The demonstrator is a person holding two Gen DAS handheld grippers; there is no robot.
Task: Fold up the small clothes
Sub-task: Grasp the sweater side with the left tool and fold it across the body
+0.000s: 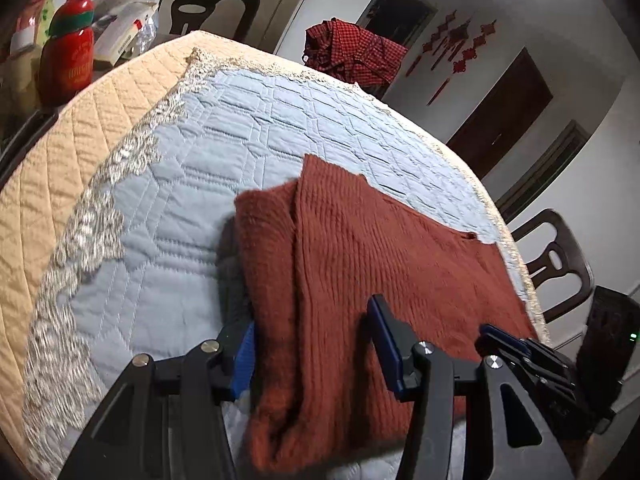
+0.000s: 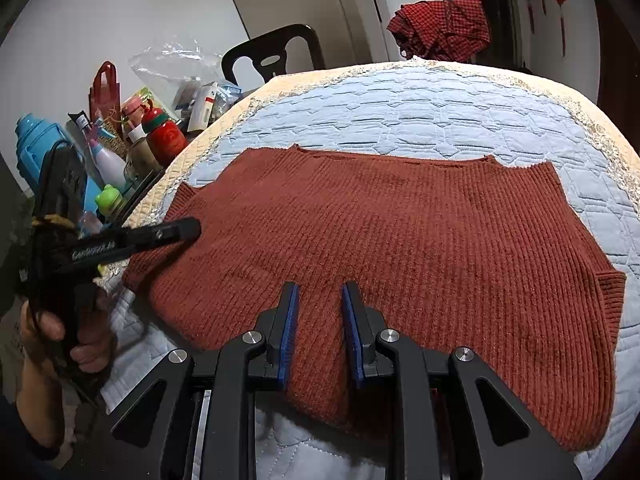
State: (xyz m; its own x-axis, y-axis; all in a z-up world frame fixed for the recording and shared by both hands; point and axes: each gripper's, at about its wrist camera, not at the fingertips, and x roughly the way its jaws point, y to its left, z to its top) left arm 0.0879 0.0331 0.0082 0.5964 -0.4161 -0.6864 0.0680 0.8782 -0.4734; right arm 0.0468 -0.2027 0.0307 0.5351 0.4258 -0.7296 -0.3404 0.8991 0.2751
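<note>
A rust-red ribbed sweater [image 2: 400, 240] lies spread on a light blue quilted mat [image 2: 400, 120]. My right gripper [image 2: 318, 320] is shut on a pinched ridge of the sweater's near hem. My left gripper [image 1: 314, 344] holds the sweater [image 1: 360, 260] at its left side. A thick fold of knit fills the gap between its blue pads and hides part of the left finger. That edge looks raised off the mat [image 1: 180, 200]. In the right wrist view the left gripper [image 2: 188, 230] reaches over the sweater's left part. The right gripper [image 1: 504, 338] shows at the lower right of the left wrist view.
A beige quilted cloth [image 1: 80, 140] lies under the mat. Bottles and packets crowd the table's left end, among them a red reindeer bottle [image 2: 166, 138]. A red checked garment [image 2: 440, 32] hangs behind the far edge. Dark chairs [image 1: 556, 264] stand around. A hand [image 2: 80, 340] holds the left gripper's handle.
</note>
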